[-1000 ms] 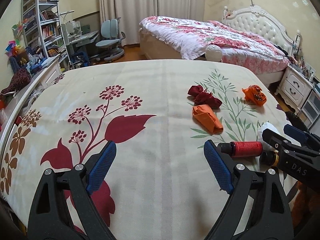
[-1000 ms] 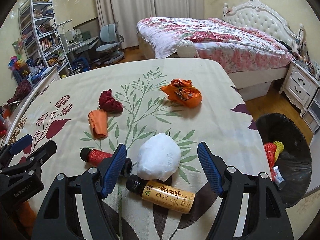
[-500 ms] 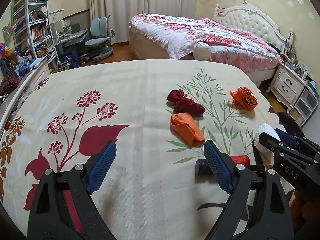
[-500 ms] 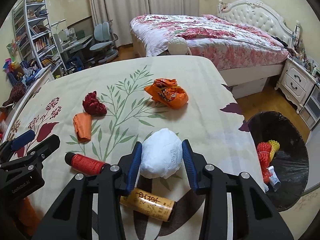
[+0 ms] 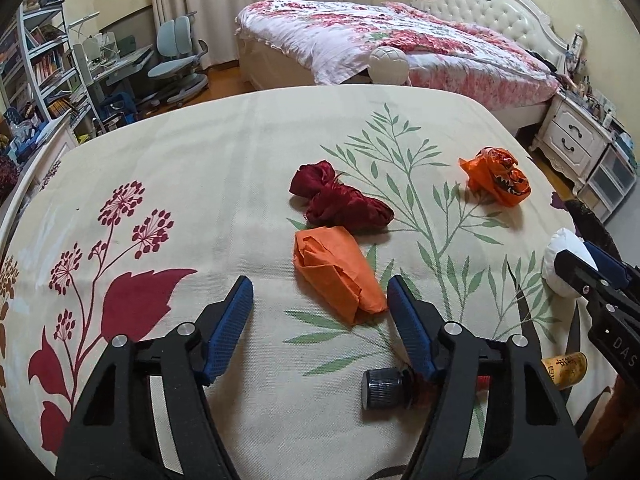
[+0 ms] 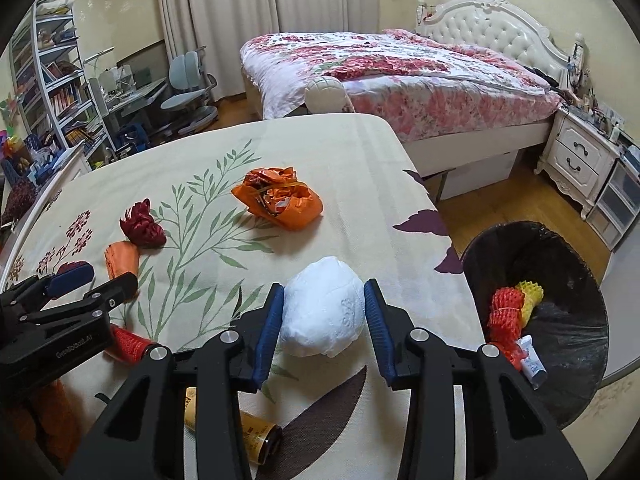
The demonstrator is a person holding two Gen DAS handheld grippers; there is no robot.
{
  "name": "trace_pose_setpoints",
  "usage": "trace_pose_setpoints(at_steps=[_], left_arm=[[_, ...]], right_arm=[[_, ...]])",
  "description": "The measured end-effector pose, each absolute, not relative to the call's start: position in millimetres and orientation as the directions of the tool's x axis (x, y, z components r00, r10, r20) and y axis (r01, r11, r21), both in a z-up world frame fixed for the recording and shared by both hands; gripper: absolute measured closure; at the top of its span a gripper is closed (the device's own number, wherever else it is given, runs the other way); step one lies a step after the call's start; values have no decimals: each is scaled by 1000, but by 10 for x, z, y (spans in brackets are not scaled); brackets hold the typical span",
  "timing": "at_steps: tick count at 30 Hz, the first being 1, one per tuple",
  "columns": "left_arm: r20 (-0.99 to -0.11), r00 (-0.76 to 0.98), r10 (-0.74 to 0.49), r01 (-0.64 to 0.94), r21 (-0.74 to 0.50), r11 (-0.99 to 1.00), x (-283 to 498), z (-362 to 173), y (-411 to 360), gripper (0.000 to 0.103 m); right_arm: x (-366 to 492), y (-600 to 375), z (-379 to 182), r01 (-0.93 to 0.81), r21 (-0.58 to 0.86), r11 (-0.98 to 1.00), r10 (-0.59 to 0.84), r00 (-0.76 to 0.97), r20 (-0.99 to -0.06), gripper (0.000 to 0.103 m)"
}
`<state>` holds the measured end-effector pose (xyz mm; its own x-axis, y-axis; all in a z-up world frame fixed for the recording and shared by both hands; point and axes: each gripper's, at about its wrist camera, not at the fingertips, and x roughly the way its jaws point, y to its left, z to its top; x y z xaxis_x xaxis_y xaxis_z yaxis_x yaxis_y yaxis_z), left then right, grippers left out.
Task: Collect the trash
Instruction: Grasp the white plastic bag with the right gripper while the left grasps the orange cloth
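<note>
The right gripper [image 6: 324, 316] has its blue pads pressed on both sides of a white crumpled wad [image 6: 323, 322], which sits on the floral cloth [image 6: 320, 152] of the desk near its right edge. The left gripper [image 5: 320, 308] is closing, its pads still apart over the cloth; the near end of a folded orange paper lump [image 5: 336, 272] lies between the fingertips, just beside the right pad and untouched by the left one. Below that right finger lies a red bottle with a black cap [image 5: 382, 389], mostly hidden by the finger. An amber bottle [image 6: 244, 432] lies on its side under the right gripper; its yellow label carries dark printed characters too small to read. Farther out on the cloth are a dark red crumpled wrapper [image 5: 340, 202], touching the orange lump's far end, and a crumpled orange plastic bag [image 6: 280, 202] with dark and white print, illegible. Lettering on the gripper bodies reads "DAS" on the right one, seen from the left wrist view, and a small white word on the left one, seen from the right wrist view, that is too blurred to make out. Beside the desk on the floor stands a black-lined trash bin [image 6: 576, 320] holding red and yellow foam netting and a small white tube.
</note>
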<state>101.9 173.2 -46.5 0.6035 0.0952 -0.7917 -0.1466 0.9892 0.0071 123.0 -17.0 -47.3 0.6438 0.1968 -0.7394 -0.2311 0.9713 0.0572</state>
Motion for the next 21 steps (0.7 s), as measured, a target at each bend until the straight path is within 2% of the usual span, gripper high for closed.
trace_pose_setpoints(at_steps=[7, 10, 21], left_arm=[[-787, 617, 11, -97, -61, 993, 976, -468, 1770, 71], [-780, 626, -4, -89, -76, 993, 955, -466, 1791, 77], [-755, 656, 3, -112, -94, 989, 759, -373, 1870, 79]], right_arm=[[1237, -180, -470, -233, 59, 971, 200, 646, -737, 62], [1221, -181, -474, -232, 55, 971, 196, 649, -735, 62], [1136, -201, -444, -229, 56, 972, 196, 657, -728, 62]])
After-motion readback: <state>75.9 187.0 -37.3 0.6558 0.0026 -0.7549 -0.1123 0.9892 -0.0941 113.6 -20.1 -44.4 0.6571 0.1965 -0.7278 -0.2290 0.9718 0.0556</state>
